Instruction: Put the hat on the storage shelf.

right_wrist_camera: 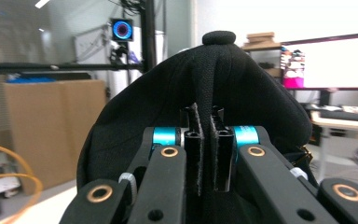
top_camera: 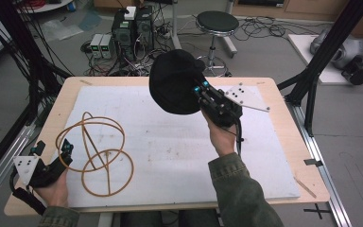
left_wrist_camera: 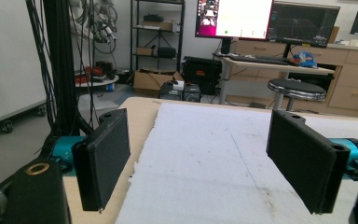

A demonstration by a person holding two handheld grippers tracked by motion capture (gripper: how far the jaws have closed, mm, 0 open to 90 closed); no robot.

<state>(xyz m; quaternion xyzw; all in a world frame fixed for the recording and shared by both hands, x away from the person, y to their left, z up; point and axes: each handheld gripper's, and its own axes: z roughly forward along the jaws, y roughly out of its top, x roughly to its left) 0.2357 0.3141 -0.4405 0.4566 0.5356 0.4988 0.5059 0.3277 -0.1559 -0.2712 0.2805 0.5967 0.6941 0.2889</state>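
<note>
With the right gripper [top_camera: 203, 90] pinching the black fabric cap [top_camera: 175, 85] aloft, the wide-spread left gripper [top_camera: 66, 147] should probably brace the orange wire-hoop stand [top_camera: 97, 151] before the cap is lowered squarely over it.

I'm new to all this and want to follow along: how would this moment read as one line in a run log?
right gripper: shut on black cap, held above table | left gripper: open, beside wire stand | cap not on stand
</note>
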